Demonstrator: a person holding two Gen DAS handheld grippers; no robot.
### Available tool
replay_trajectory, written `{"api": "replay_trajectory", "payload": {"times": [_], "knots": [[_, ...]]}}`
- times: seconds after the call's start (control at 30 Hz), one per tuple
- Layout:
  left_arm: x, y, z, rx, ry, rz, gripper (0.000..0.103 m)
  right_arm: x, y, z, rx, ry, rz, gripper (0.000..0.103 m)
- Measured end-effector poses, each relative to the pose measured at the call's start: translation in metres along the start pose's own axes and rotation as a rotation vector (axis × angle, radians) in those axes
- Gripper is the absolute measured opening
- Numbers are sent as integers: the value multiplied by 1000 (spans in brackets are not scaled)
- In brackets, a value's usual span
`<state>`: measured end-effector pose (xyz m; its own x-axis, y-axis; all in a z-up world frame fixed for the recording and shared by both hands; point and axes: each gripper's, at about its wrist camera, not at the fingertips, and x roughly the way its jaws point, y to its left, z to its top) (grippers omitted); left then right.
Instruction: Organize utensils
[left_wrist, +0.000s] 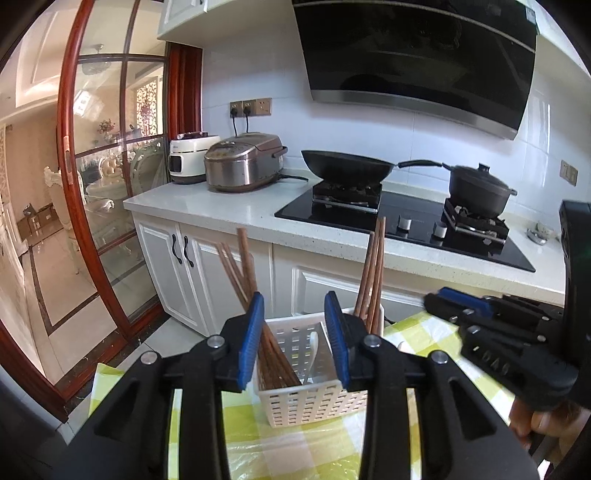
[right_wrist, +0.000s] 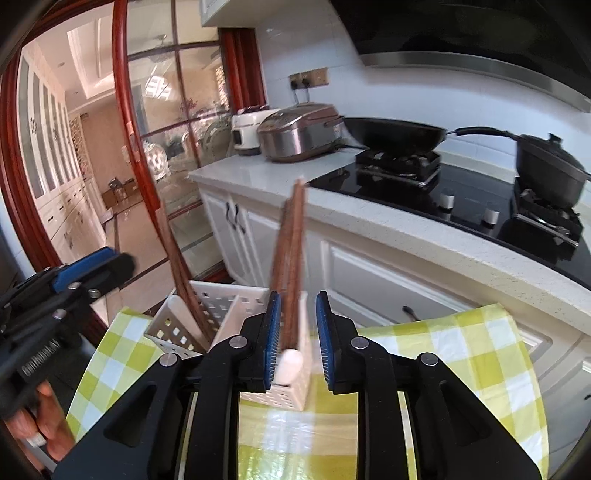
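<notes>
A white perforated utensil basket (left_wrist: 314, 400) stands on a green and white checked tablecloth (left_wrist: 295, 446). Brown wooden chopsticks lean in its left compartment (left_wrist: 240, 266) and stand in its right one (left_wrist: 373, 273). A white spoon (left_wrist: 312, 354) lies inside. My left gripper (left_wrist: 295, 339) is open just in front of the basket. In the right wrist view the basket (right_wrist: 207, 314) is close ahead, with chopsticks (right_wrist: 290, 258) and a white spoon handle (right_wrist: 290, 365) between the jaws. My right gripper (right_wrist: 295, 339) is open, and shows at the right of the left view (left_wrist: 480, 317).
Beyond the table runs a white counter (left_wrist: 229, 210) with two rice cookers (left_wrist: 243, 166), a black hob with a wok (left_wrist: 347, 166) and a lidded pot (left_wrist: 480, 188). White cabinets stand below. A red-framed glass door (left_wrist: 92, 184) is to the left.
</notes>
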<state>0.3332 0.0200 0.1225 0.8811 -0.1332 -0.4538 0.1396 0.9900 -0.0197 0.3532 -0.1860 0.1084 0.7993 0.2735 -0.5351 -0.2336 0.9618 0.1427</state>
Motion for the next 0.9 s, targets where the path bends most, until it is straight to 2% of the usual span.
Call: {"api": "replay_trajectory", "payload": {"times": [0.1,0.2,0.23,0.27,0.3,0.37,0.43,0.63,0.9], "knots": [[-18,4,-1,-23,-26,-13,34,-15,-10,-4,13,-28,-16,23],[-39,6,-10,-53,-61,-42,40,-33,-16,-15,17,-70,-28,26],[-47,6,-16,-62,-73,-55,42,-39,-16,-20,12,-88,-31,31],[-54,6,-23,-71,-82,-67,45,-45,-15,-28,4,-106,-35,44],[-59,6,-28,-78,-89,-77,51,-48,-14,-34,-4,-116,-35,51],[-68,5,-44,-88,-103,-99,55,-54,-10,-47,-26,-136,-23,52],[-73,3,-58,-91,-115,-103,64,-57,-8,-64,-40,-161,-28,53],[-75,-2,-95,-50,-128,-99,84,-53,-6,-95,-61,-172,-2,61],[-61,2,-120,-35,-115,-93,97,-40,1,-108,-70,-164,43,63]]}}
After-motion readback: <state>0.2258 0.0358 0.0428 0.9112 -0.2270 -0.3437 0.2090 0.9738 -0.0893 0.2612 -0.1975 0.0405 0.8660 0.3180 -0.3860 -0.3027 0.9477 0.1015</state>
